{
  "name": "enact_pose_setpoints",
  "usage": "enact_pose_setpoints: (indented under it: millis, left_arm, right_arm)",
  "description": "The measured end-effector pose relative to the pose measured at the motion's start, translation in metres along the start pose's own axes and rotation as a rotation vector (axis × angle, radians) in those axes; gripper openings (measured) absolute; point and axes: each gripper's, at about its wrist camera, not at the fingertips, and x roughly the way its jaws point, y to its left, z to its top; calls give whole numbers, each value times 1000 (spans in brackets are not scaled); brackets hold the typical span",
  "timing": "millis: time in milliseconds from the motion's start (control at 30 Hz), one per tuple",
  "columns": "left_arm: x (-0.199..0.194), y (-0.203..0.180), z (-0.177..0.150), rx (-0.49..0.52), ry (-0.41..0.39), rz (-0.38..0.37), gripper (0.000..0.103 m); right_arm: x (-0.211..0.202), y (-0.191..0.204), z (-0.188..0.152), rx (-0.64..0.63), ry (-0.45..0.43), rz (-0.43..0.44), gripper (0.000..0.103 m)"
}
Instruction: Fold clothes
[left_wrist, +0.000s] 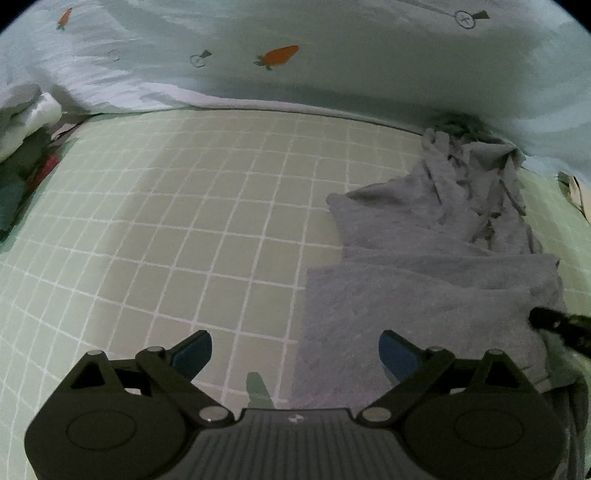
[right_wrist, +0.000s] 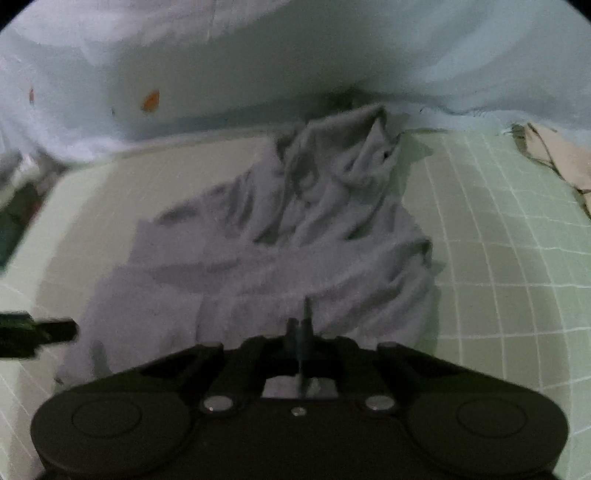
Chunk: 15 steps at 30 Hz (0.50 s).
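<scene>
A crumpled grey garment (left_wrist: 436, 266) lies on the green grid mat (left_wrist: 177, 229); the right wrist view shows the grey garment (right_wrist: 295, 221) spread out with its far end bunched up. My left gripper (left_wrist: 295, 354) hangs open low over the garment's near left edge. One blue pad is above the mat and the other is above the cloth, with nothing pressed between them. My right gripper (right_wrist: 301, 325) is shut at the garment's near edge, and the cloth wrinkles toward its tips. One right finger (left_wrist: 550, 321) shows on the cloth's right side. A left finger (right_wrist: 40, 332) enters at the left.
Pale blue bedding with a carrot print (left_wrist: 280, 55) rises along the mat's far edge. A beige cloth (right_wrist: 554, 162) lies at the far right corner. White folded items (left_wrist: 26, 122) and dark things (left_wrist: 22, 192) sit off the mat's left side.
</scene>
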Motion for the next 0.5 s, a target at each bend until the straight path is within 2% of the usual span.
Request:
enact_pose_setpoints:
  millis: [100,200,233,300,333,500]
  left_arm:
    - [1,-9,0,25,-8,-11,97]
    - [1,-16,-1,42,-11,-16,97]
    - [2,-17,-2,45,-8,-14,97]
    - [1,-19,-3,52,-6,-10,97]
    - [0,-19,-3,55,-8,-6,97]
    - [-6,-16,-6,54,-20,12,97]
  right_arm:
    - [-21,-6,2,-2,-66,-2,0]
    - [-27,-18,1,67,-69,29,1]
    - [-22,-19,0,80,-46,33,6]
    - [-12,-19,-2,103,-2,40,24]
    - [-7,-17,-4,100,14,41,40]
    - [15,-6,-14,95,64,47,41]
